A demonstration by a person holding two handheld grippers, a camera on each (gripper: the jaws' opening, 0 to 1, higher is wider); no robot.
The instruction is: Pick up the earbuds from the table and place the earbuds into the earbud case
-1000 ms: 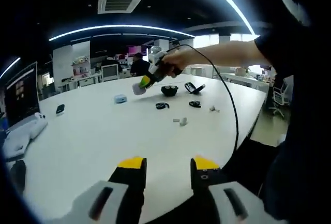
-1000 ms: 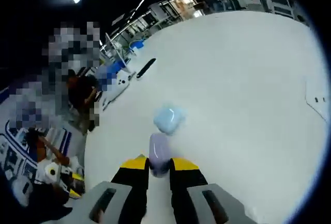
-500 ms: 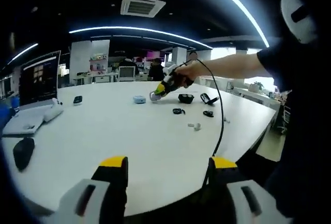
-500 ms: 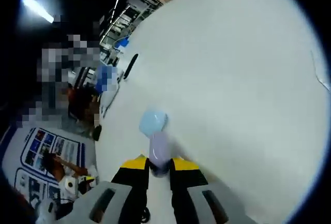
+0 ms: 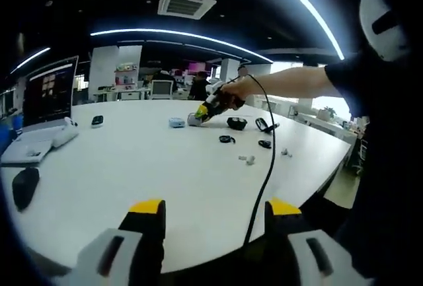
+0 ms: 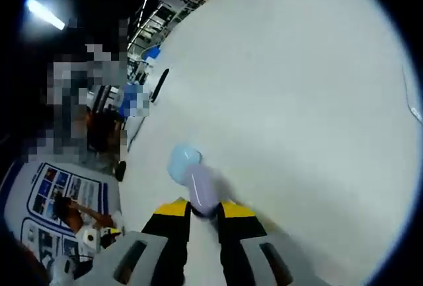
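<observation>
Tongs first: my left gripper [image 5: 213, 214] hangs at the near edge of the white table [image 5: 132, 167], jaws wide apart and holding nothing. Further out, small earbuds [image 5: 250, 160] lie loose on the tabletop, well apart from the light blue case [image 5: 176, 123]. My right gripper [image 6: 203, 212] is clamped on a pale lilac rounded object [image 6: 202, 188], its far end touching or just beside that blue case [image 6: 182, 162]; whether it is a lid or a second case I cannot tell. Risk, as I judge it: pressing down could shove the light case sliding across the smooth table, or the rounded piece could squirt from my narrow grip.
</observation>
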